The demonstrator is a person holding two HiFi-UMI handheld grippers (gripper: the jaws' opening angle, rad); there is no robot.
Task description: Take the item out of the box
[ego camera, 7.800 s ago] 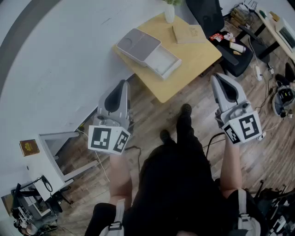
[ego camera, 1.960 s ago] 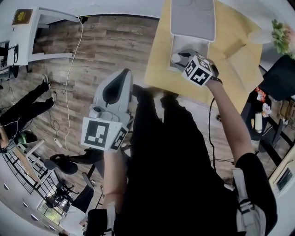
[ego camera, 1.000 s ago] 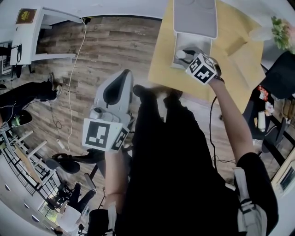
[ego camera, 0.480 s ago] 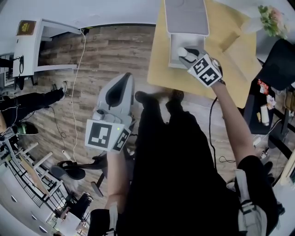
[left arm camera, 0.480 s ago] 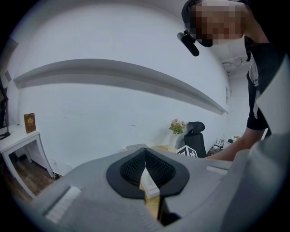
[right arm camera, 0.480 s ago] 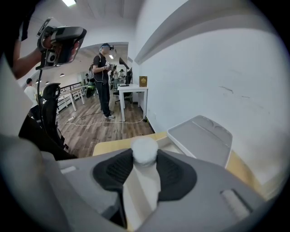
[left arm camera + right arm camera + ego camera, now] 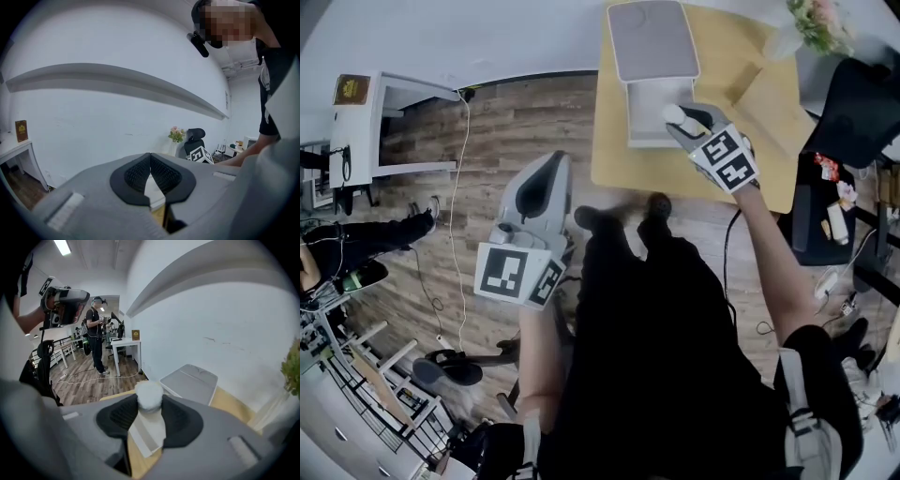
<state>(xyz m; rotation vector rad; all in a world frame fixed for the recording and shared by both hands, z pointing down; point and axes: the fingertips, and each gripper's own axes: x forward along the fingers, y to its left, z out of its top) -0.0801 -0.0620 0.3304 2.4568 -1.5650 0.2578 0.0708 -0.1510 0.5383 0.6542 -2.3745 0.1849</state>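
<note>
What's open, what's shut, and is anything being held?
White flat cardboard box: open, its grey lid flipped back flat on the yellow table.
Right gripper: fingers closing on a white fluffy ball, above the box.
Left gripper: fingers shut, nothing between them.

No words or numbers are legible. One marker cube (image 7: 517, 277) and the other cube (image 7: 729, 161) bear only black square patterns. The brown card (image 7: 352, 89) at the white desk's (image 7: 352, 141) end shows unreadable gold print.
</note>
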